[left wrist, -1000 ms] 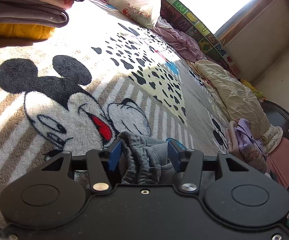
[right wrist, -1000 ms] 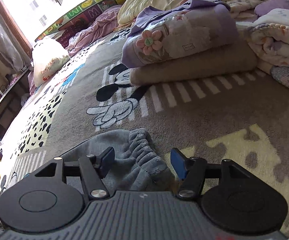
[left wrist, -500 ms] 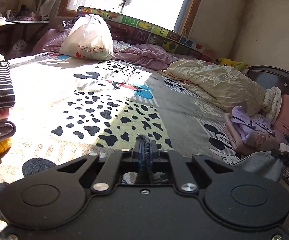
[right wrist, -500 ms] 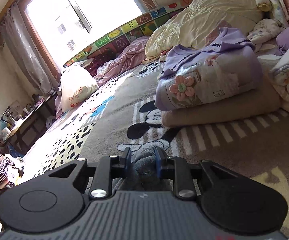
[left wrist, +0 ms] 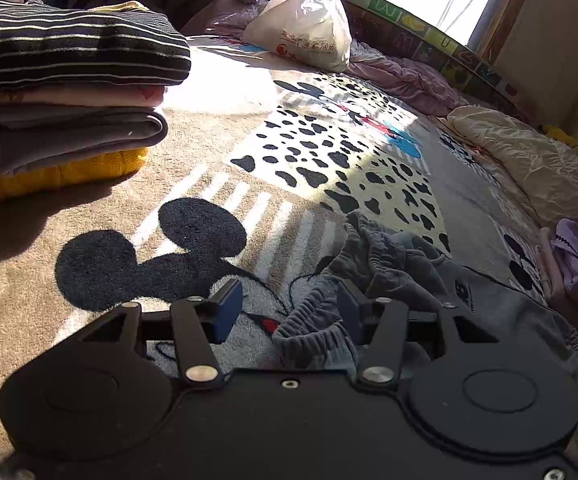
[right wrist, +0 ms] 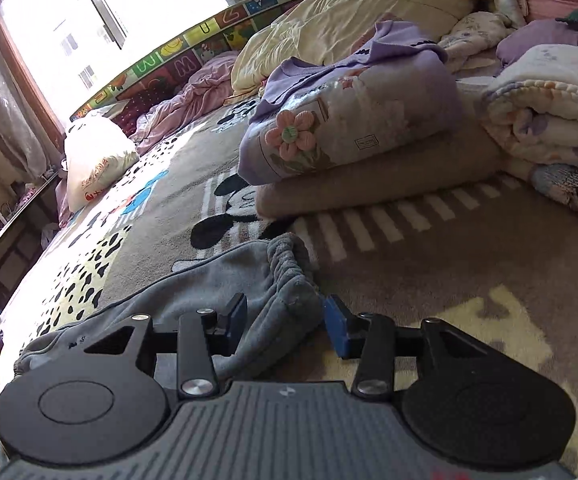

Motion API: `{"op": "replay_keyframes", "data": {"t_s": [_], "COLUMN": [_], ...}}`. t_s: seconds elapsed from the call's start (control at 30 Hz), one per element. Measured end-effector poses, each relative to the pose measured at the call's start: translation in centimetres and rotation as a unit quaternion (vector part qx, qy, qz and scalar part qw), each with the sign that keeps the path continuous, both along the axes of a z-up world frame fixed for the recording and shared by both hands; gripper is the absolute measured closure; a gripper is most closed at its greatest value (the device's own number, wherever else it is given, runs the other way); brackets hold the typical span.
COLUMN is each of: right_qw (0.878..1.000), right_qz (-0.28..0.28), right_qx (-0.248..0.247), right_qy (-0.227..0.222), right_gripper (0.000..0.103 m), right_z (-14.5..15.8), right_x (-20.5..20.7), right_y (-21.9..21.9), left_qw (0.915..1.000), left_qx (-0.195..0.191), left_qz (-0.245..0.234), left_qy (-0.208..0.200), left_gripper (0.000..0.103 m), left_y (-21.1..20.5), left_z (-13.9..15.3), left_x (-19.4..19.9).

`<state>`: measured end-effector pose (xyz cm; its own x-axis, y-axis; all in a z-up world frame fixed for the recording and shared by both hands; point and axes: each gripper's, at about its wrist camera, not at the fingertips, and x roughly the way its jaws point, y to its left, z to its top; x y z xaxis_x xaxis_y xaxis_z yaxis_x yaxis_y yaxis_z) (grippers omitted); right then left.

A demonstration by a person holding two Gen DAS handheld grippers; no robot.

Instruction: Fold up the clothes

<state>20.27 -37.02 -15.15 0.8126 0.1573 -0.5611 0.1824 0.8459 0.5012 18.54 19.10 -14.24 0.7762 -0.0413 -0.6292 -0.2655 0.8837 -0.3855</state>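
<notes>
Grey sweatpants [left wrist: 469,292] lie on the Mickey Mouse carpet, their elastic waistband bunched up. My left gripper [left wrist: 287,314] is open, low over the carpet; the waistband's crumpled end [left wrist: 317,328] lies between its blue pads, nearer the right pad. In the right wrist view the pants [right wrist: 209,280] stretch off to the left, and their gathered waistband end [right wrist: 293,276] lies between the open pads of my right gripper [right wrist: 285,326]. Neither gripper holds the cloth.
A stack of folded clothes [left wrist: 65,92] with a striped top layer stands at the left. A white plastic bag [left wrist: 305,28] sits by the window. A folded purple and beige pile [right wrist: 353,140] and rolled blankets [right wrist: 549,120] lie ahead on the right. A cream quilt [left wrist: 529,168] lies at the far right.
Both grippers were shut on the waistband and held it up half a second ago. Now both are open, and the pants lie back on the carpet.
</notes>
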Motion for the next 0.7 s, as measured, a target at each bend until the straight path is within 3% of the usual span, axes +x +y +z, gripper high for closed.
{"op": "replay_keyframes", "data": {"t_s": [0.07, 0.13, 0.27, 0.37, 0.43, 0.53, 0.6, 0.67, 0.7], "right_qw": [1.0, 0.998, 0.996, 0.992, 0.991, 0.988, 0.988, 0.988, 0.987], "right_qz": [0.001, 0.013, 0.036, 0.043, 0.047, 0.047, 0.045, 0.043, 0.045], "right_qx": [0.025, 0.047, 0.059, 0.069, 0.06, 0.084, 0.093, 0.104, 0.109], "right_qy": [0.012, 0.026, 0.064, 0.101, 0.113, 0.124, 0.119, 0.11, 0.105], "right_gripper": [0.056, 0.054, 0.042, 0.038, 0.037, 0.033, 0.033, 0.032, 0.033], "right_z": [-0.2, -0.2, -0.1, -0.4, -0.7, -1.7, -2.2, -2.6, -2.7], "right_x": [-3.3, -6.7, -11.9, -14.8, -16.3, -18.0, -18.8, -19.4, -19.5], "right_y": [-0.1, 0.2, 1.3, 2.0, 2.7, 3.3, 3.7, 4.2, 4.4], "left_qw": [0.9993, 0.9991, 0.9994, 0.996, 0.9872, 0.965, 0.9469, 0.9445, 0.9454], "left_qx": [-0.033, -0.041, -0.018, 0.036, 0.087, 0.14, 0.179, 0.168, 0.162], "left_qz": [0.015, 0.012, -0.024, -0.08, -0.134, -0.212, -0.252, -0.271, -0.273], "left_qy": [0.003, -0.002, -0.016, -0.017, 0.004, 0.065, 0.09, 0.08, 0.072], "left_gripper": [0.051, 0.051, 0.051, 0.051, 0.051, 0.052, 0.069, 0.088, 0.091], "left_y": [0.6, 0.5, -1.1, -2.5, -3.7, -4.9, -5.3, -4.9, -4.5], "left_z": [-0.2, 0.0, 1.3, 2.0, 1.8, 0.5, -0.6, -0.6, -0.7], "left_x": [-2.0, -3.0, -2.6, 0.0, 2.3, 5.3, 6.2, 5.4, 4.6]}}
